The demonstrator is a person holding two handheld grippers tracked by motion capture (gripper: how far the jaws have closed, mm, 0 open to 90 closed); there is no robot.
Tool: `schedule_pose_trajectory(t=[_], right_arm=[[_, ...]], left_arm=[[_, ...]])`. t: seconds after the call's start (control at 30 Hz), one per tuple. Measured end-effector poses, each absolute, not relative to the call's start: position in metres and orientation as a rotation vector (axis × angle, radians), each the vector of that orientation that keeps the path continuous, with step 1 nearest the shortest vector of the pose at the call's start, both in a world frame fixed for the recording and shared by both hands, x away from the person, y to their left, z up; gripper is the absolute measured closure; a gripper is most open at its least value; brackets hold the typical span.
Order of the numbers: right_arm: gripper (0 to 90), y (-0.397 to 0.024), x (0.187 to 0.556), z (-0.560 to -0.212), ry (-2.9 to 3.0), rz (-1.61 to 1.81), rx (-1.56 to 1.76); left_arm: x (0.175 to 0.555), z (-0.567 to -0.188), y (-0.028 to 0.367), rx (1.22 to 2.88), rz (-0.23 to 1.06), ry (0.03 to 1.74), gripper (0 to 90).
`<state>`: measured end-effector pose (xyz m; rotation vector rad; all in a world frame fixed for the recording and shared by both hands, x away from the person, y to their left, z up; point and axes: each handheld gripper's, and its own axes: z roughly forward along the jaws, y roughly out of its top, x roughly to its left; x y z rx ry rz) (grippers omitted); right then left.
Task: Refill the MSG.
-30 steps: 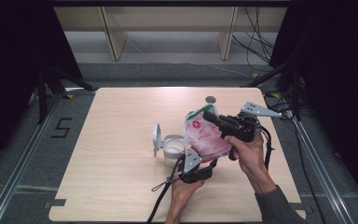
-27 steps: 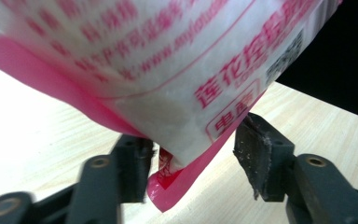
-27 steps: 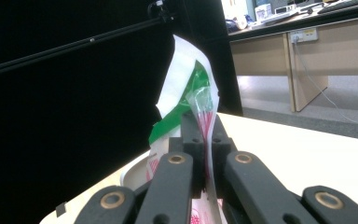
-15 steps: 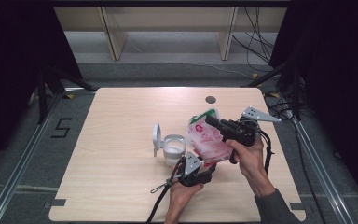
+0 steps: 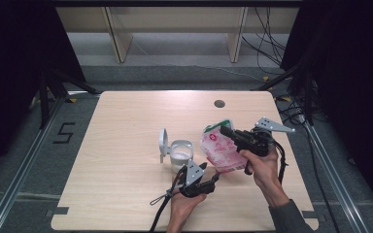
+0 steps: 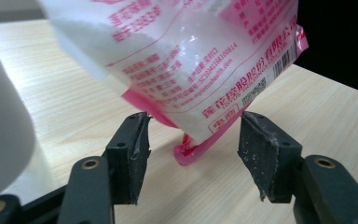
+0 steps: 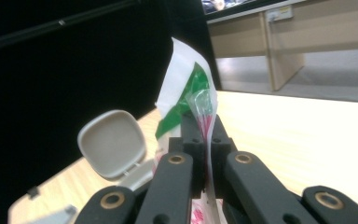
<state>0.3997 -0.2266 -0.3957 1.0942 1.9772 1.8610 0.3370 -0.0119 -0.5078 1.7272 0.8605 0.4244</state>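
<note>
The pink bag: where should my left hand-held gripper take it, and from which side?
Likely the bottom sealed corner of the pink bag, approached from below. That flat pink edge hangs between the open left hand-held gripper, while the right hand-held gripper pinches the top, so the bulging middle is too wide.

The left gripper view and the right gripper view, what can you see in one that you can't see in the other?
The left gripper view has the bag's printed pink bottom corner down by the wood, between the left gripper jaws, which stand apart from it. The right gripper view has the container's open grey lid and the right gripper pinching the bag's green-and-white top edge. Both show the bag and the wooden table.
</note>
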Motion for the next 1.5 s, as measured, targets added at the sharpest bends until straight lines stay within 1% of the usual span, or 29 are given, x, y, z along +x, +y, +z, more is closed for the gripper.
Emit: schedule_pose_trajectory(t=[0.27, 0.53, 0.7, 0.87, 0.9, 1.07, 1.1, 1.13, 1.17, 1.2, 1.5], right_arm=[[90.0, -0.253, 0.391, -0.402, 1.939, 1.856, 1.126], [90.0, -0.269, 0.387, -0.408, 1.914, 1.82, 1.168], [90.0, -0.275, 0.387, -0.413, 1.909, 1.789, 1.174], [90.0, -0.28, 0.389, -0.418, 1.911, 1.72, 1.186], [90.0, -0.28, 0.387, -0.418, 1.908, 1.719, 1.241], [90.0, -0.284, 0.392, -0.427, 1.906, 1.672, 1.198], [90.0, -0.284, 0.39, -0.427, 1.919, 1.667, 1.26], [90.0, -0.286, 0.392, -0.428, 1.922, 1.652, 1.23], [90.0, -0.286, 0.392, -0.43, 1.914, 1.649, 1.277], [90.0, -0.288, 0.395, -0.433, 1.907, 1.651, 1.24], [90.0, -0.297, 0.4, -0.445, 1.91, 1.599, 1.298]], left_arm=[[0.331, -0.5, -0.006, 1.718, 0.446, 0.853, 40.8], [0.33, -0.499, -0.001, 1.722, 0.453, 0.83, 39.5], [0.326, -0.494, -0.002, 1.701, 0.446, 0.852, 39.3], [0.323, -0.49, 0.0, 1.692, 0.429, 0.82, 38.4], [0.323, -0.49, 0.0, 1.677, 0.418, 0.812, 38.3], [0.322, -0.49, 0.001, 1.709, 0.419, 0.82, 37.1], [0.323, -0.491, 0.001, 1.707, 0.418, 0.82, 36.9], [0.323, -0.491, 0.001, 1.707, 0.418, 0.821, 36.7], [0.322, -0.491, 0.002, 1.714, 0.419, 0.821, 36.6], [0.322, -0.491, 0.003, 1.722, 0.422, 0.824, 36.6], [0.321, -0.491, 0.008, 1.74, 0.422, 0.828, 36.3]])
